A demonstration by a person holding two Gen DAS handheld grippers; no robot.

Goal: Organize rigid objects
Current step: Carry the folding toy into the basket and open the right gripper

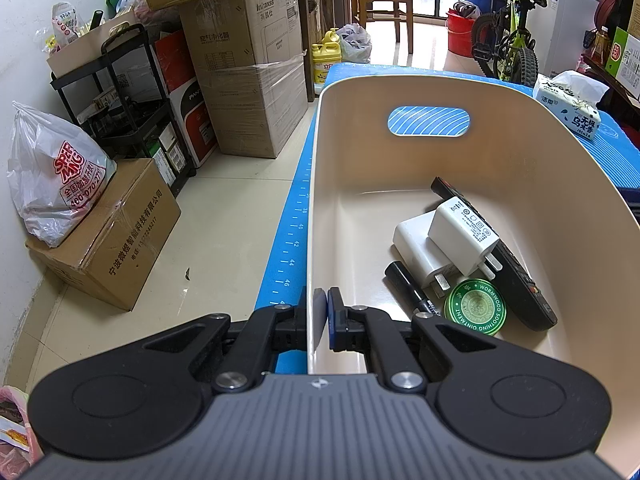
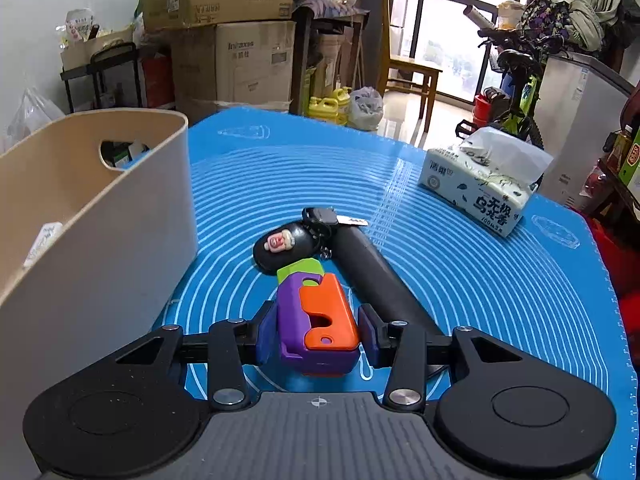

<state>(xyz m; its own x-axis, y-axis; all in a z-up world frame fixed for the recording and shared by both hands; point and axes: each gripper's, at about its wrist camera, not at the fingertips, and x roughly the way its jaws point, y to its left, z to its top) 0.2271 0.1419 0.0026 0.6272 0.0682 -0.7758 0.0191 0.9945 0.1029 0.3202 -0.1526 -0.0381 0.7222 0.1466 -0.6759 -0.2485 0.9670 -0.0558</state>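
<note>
A beige bin [image 1: 440, 80] stands on the blue mat [image 1: 288, 248]. In it lie two white chargers [image 1: 464, 232], a black remote [image 1: 520, 288], a green ointment tin [image 1: 476, 308] and a black marker [image 1: 408, 288]. My left gripper [image 1: 320, 300] is shut on the bin's near wall, one finger outside and one inside. In the right wrist view, my right gripper [image 2: 317, 332] is shut on a purple, orange and green toy [image 2: 328, 312], just above the mat [image 2: 480, 280]. Beyond it lie a black key fob [image 2: 280, 248] with keys [image 2: 320, 218] and a black cylinder [image 2: 372, 276]. The bin [image 2: 120, 220] is to the left.
A tissue pack [image 2: 480, 184] sits at the mat's far right. Stacked cardboard boxes [image 1: 248, 80], a black cart [image 1: 132, 100] and a plastic bag [image 1: 56, 184] stand on the floor left of the table. A bicycle [image 1: 508, 40] and a wooden chair [image 1: 384, 4] are behind.
</note>
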